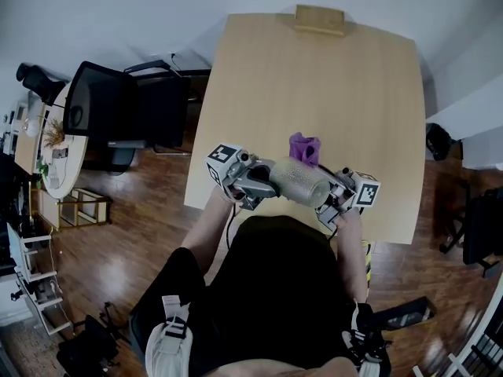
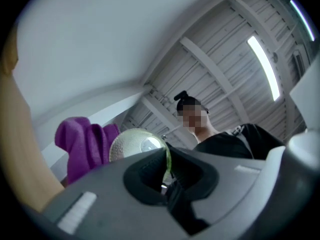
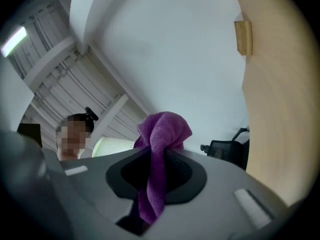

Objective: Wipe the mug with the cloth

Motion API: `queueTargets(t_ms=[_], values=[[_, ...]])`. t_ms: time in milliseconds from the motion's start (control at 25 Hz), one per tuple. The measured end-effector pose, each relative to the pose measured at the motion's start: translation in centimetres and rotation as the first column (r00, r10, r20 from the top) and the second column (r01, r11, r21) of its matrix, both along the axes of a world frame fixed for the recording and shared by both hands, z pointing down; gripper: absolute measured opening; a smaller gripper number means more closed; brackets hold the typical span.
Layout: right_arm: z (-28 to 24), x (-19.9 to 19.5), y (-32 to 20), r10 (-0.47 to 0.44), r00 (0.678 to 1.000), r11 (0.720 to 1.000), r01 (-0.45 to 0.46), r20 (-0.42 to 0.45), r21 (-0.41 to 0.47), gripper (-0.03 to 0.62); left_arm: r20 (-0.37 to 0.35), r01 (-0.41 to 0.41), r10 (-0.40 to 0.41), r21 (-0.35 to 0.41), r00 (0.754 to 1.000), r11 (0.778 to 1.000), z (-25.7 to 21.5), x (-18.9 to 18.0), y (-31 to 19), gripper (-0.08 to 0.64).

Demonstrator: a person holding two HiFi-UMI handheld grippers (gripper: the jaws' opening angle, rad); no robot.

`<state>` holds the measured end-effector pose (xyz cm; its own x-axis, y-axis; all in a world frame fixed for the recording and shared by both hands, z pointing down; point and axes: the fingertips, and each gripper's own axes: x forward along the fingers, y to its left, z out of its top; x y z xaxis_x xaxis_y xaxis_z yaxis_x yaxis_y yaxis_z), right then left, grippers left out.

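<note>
I'm holding a gripper in each hand, low over the near edge of the table [image 1: 314, 77], right in front of my body.

L gripper [image 1: 263, 181]: jaws are nearly together and pinching the mug [image 1: 299, 181] by its thin wall. In the left gripper view the greenish glass edge is sitting btwn the pads of the L gripper [image 2: 167, 171], w/ the mug's [image 2: 137, 144] rounded, textured body sticking out past them. From the head view the mug is lying on its side, off the table, spanning the gap btwn the two grippers.

R gripper [image 1: 339, 195]: jaws are clamping the purple cloth [image 1: 305, 148]. In the right gripper view the R gripper [image 3: 157, 171] is pinching a strip of the cloth [image 3: 162, 134], w/ one bunch puffing out above the pads and a tail hanging down below them. The mug [image 3: 115, 146] is showing pale green just to the cloth's left.

The cloth [image 2: 82, 149] is sitting just beside the mug on its far side; can't tell if they're actually touching.

Both grippers are tilting upward, so their views are catching the ceiling. A small wood block [image 1: 319, 20] is sitting at the table's far edge, and a black office chair [image 1: 118, 116] is standing on the floor off the table's left side.
</note>
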<state>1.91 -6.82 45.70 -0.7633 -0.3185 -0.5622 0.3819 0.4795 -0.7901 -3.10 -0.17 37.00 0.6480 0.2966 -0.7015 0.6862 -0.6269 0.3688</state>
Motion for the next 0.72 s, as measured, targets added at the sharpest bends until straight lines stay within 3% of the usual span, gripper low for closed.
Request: queueTargets(t_ms=[80,240,320,440,520,640,720], values=[[-0.2,1.4,-0.4,0.042,0.999,0.998,-0.043,0.009,0.044,0.060,0.014,-0.016,0.016,0.015,1.000,1.000,0.2,-0.2,0.5,0.040],[-4.9,7.2,-0.3,0.099,0.956,0.980,-0.142,0.276,0.140,0.060,0.010,-0.019,0.019,0.018,1.000,1.000,0.3,-1.5,0.8,0.040],[-7.5,8.5,0.7,0.073,0.940,0.968,-0.147,0.333,0.205,0.060,0.026,-0.025,0.024,0.015,0.999,1.000,0.6,-1.4,0.8,0.040],[-8.6,6.7,2.4,-0.007,0.969,0.950,-0.071,0.245,0.306,0.060,0.045,-0.059,0.059,0.009,0.997,0.998,0.9,-0.6,1.3,0.040],[-7.5,4.4,2.9,-0.038,0.985,0.945,-0.019,0.166,0.327,0.060,0.045,-0.097,0.096,0.008,0.994,0.995,0.9,0.1,1.9,0.040],[-4.8,2.9,1.7,-0.023,0.994,0.961,-0.007,0.107,0.277,0.058,0.052,-0.129,0.128,0.002,0.990,0.992,1.0,0.8,2.5,0.044],[-2.2,1.6,0.5,0.003,1.000,0.978,-0.005,0.009,0.208,0.058,0.094,-0.125,0.125,-0.010,0.988,0.992,1.6,1.5,2.4,0.046]])
